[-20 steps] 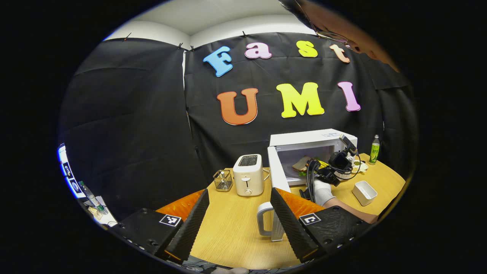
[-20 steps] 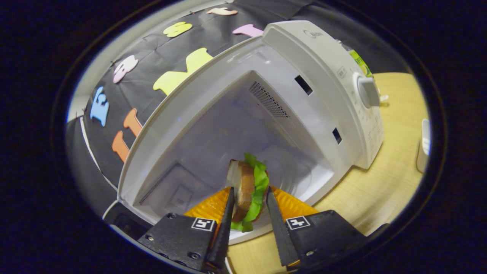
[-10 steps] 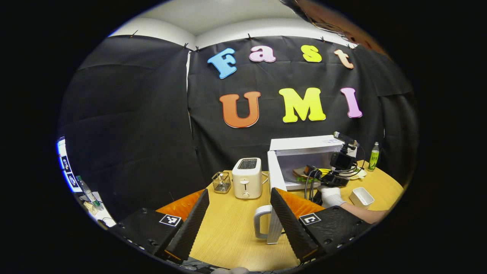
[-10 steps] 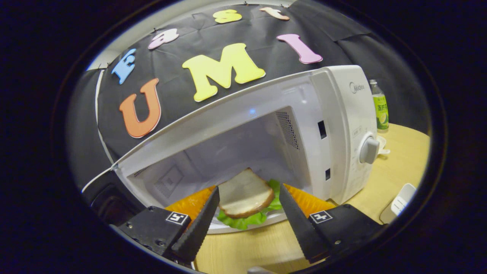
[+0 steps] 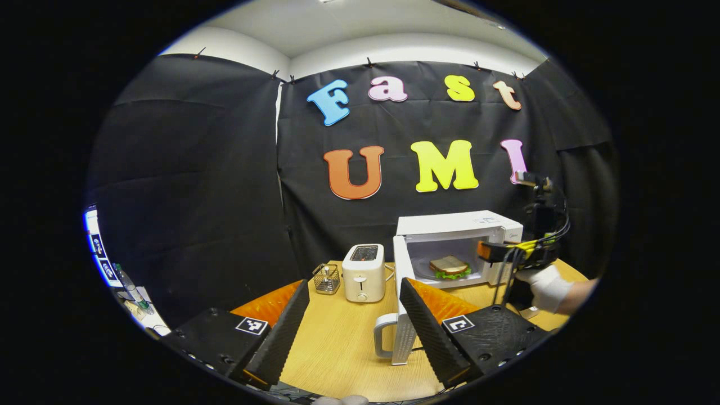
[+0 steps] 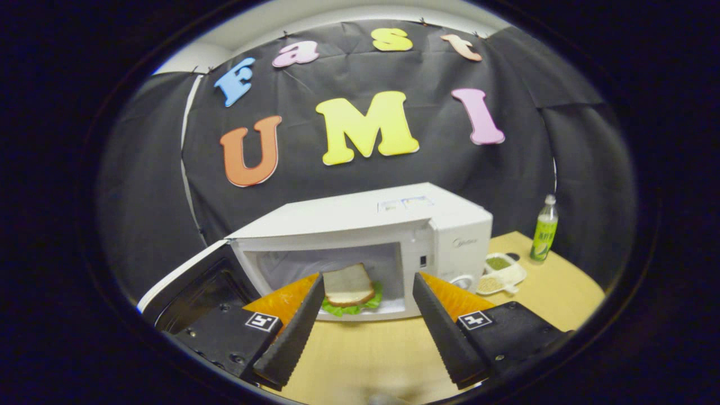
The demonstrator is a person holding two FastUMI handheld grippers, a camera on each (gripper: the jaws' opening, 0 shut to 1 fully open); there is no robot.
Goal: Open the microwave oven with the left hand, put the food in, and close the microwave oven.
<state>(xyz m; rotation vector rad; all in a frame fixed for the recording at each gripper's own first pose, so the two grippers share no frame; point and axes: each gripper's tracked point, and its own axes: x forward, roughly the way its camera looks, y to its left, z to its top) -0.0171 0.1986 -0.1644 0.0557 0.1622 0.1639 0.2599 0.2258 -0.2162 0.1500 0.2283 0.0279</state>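
Sandwich (image 6: pixel 349 288) is in, lying flat on the turntable inside the microwave (image 6: pixel 371 225), where a second ago it was pinched upright at the mouth. Right gripper (image 6: pixel 363 320) has let go and pulled well back, jaws spread and empty. Door (image 5: pixel 400 292) hangs wide open, so closing it looks like the one step left. Left gripper (image 5: pixel 354 326) waits near the door's handle, jaws spread. Writing: a small brand mark on the microwave's panel, too blurred to read, and the green bottle (image 6: pixel 543 228) label likewise.

1 microwave (image 6: pixel 360 225), 1 sandwich (image 6: pixel 349 288), 1 toaster (image 5: pixel 363 272)
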